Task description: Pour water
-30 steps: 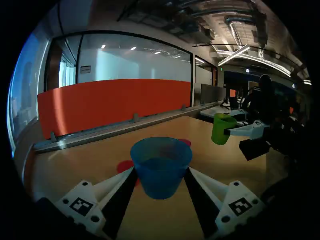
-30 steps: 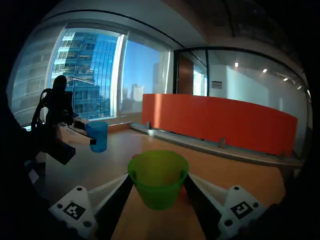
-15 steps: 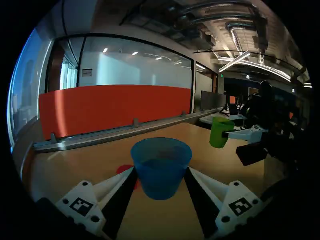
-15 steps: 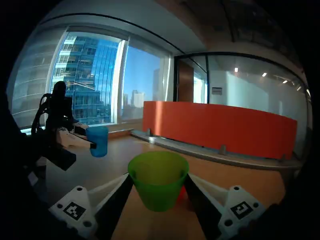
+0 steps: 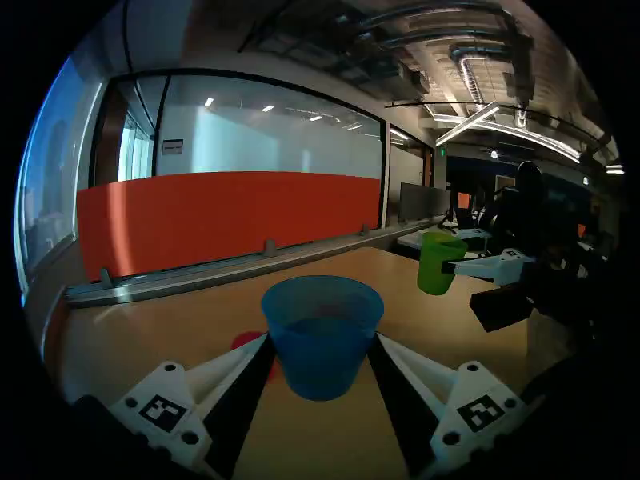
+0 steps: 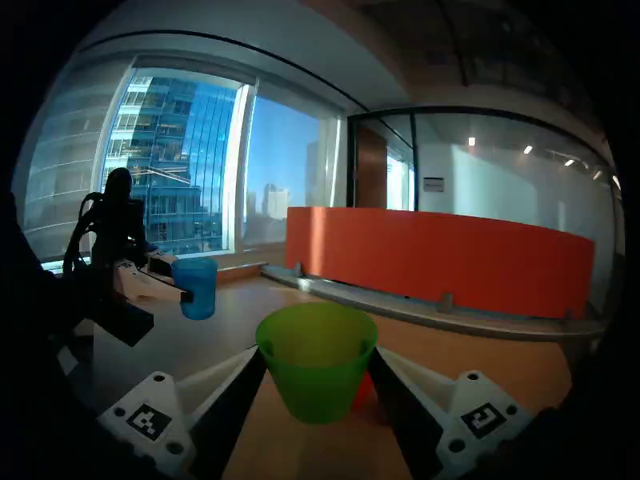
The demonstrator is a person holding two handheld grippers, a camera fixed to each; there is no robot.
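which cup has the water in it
The blue cup, held in the left hand-held gripper: a water line shows inside it. The green cup looks empty.

A translucent blue cup [image 5: 322,336] sits between the left jaws, a lime-green cup [image 6: 317,360] between the right jaws. The jaws are white with black-and-white square markers [image 5: 162,410]; beyond them, a tan desk [image 5: 144,328] and orange partition [image 5: 224,212].

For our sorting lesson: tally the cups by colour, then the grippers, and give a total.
Blue cup: 1
Green cup: 1
Grippers: 2, left gripper and right gripper
Total: 4
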